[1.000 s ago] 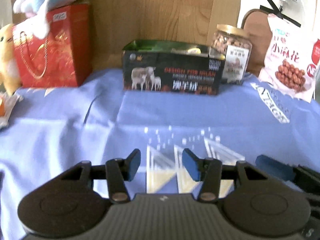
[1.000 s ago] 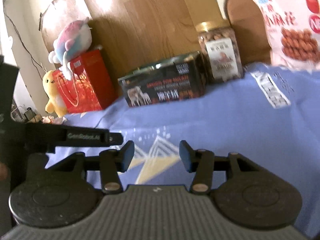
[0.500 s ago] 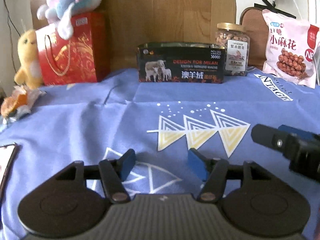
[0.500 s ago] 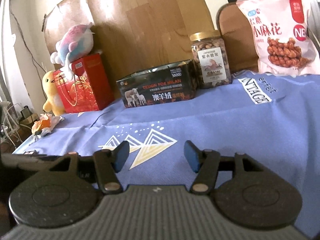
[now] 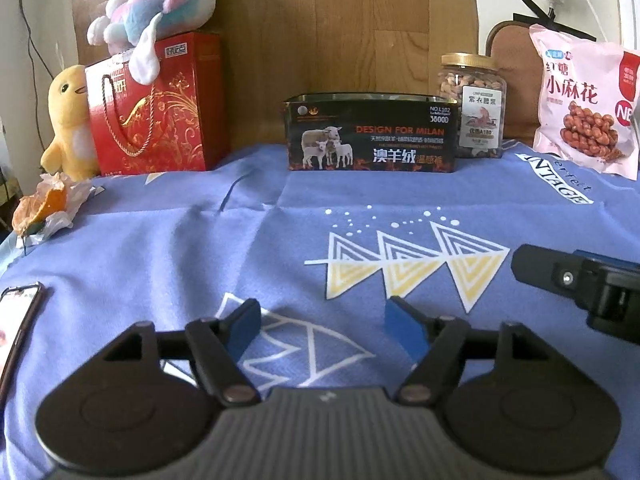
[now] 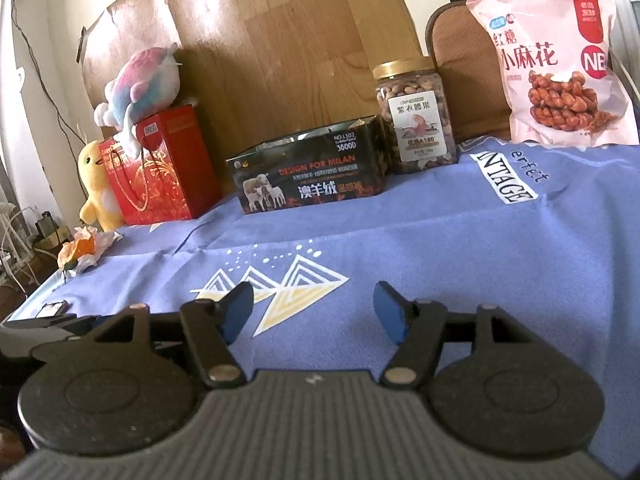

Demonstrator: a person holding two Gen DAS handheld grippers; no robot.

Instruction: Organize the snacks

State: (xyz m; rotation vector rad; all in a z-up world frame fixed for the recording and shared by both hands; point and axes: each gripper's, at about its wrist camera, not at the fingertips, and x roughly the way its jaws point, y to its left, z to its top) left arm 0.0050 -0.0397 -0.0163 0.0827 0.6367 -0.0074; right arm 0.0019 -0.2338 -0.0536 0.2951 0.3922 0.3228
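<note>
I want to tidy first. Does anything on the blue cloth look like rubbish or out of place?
Yes. A crumpled paper with orange peel lies at the cloth's left edge, in front of the yellow duck toy. It looks like rubbish. The nut jar and pink snack bag stand upright.

Readable print on the snacks and the cloth

The dark box (image 5: 371, 136) reads "DESIGN FOR MILAN", "NO.L102", "3800D" and 澳羊绒. The pink snack bag (image 6: 554, 60) shows 红糖 and 小麻花. The nut jar's label (image 6: 416, 128) reads 紫衣腰果 and "A180". The blue tablecloth (image 6: 460, 240) carries "NTAGE" on a white patch, with "erfect" beside it.
</note>
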